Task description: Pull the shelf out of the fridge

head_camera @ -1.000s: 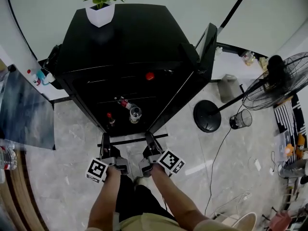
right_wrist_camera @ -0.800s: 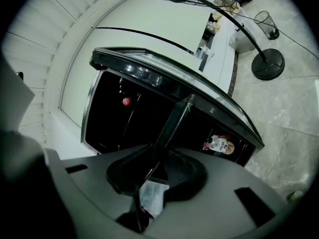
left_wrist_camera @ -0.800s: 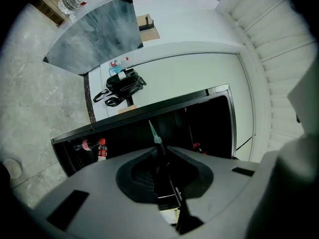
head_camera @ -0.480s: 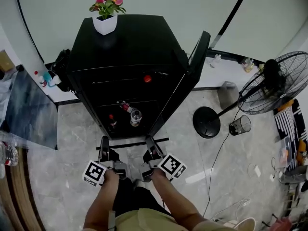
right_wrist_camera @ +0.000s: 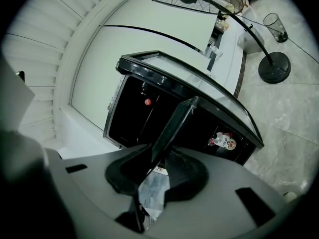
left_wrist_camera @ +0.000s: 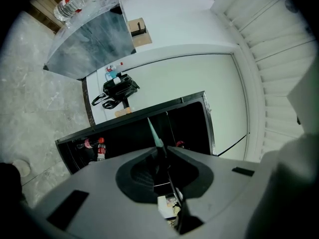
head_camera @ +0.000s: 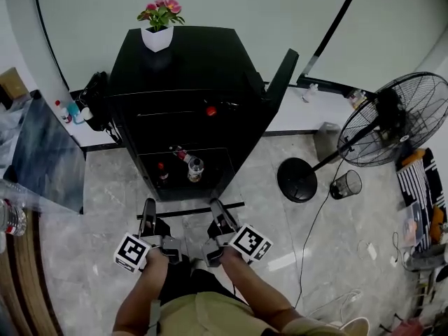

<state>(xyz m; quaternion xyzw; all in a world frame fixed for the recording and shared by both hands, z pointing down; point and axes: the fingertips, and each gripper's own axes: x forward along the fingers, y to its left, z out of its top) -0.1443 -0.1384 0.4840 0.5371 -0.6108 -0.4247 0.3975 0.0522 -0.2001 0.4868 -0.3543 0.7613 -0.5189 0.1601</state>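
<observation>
Grips the shelf [head_camera: 189, 208] by its near edge, out in front of the open fridge [head_camera: 189, 68]. Left gripper [head_camera: 148, 205]: jaws nearly together, clamped on the thin glass edge that runs straight ahead from the fingertips. Right gripper [head_camera: 215, 206]: jaws set wider and just been easing apart, with the shelf's dark trim between them, against the pads. Beyond both sets of fingertips, the fridge's dark interior with bottles [head_camera: 192, 163] low down. Fan [head_camera: 402, 117] well off to the right.
</observation>
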